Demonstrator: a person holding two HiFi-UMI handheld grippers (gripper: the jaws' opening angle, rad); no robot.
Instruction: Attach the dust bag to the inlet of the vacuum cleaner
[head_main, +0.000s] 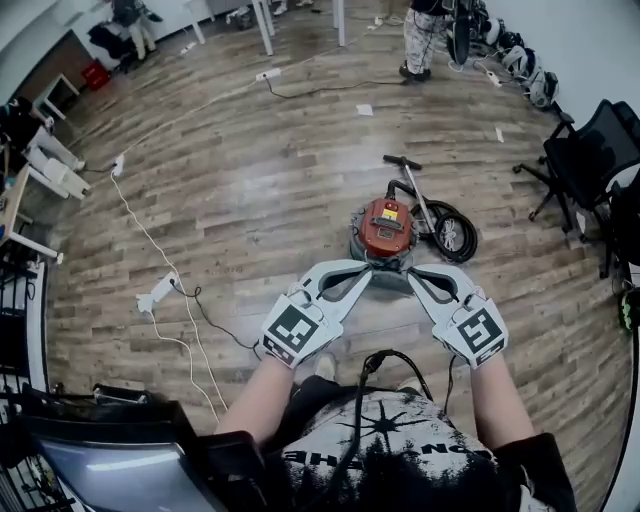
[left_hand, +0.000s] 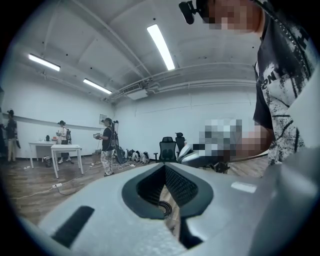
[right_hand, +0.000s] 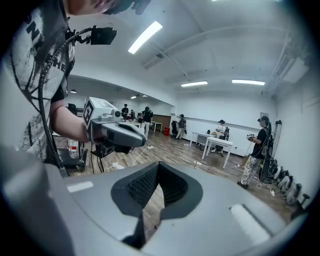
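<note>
The vacuum cleaner (head_main: 385, 228), with a red top on a grey base, stands on the wooden floor in the head view. Its black hose (head_main: 452, 232) is coiled at its right. No dust bag shows in any view. My left gripper (head_main: 366, 269) and right gripper (head_main: 413, 273) are held up side by side in front of my chest, above and nearer than the vacuum. Both are shut with nothing between the jaws. Each gripper view shows closed, empty jaws, the left gripper (left_hand: 164, 168) and the right gripper (right_hand: 159, 165), pointing out across the room.
A white power strip (head_main: 160, 293) with long cables lies on the floor to the left. A black office chair (head_main: 588, 160) stands at the right, a dark screen (head_main: 110, 455) at lower left. People stand at the far end (head_main: 425, 35) beside white tables (left_hand: 65, 149).
</note>
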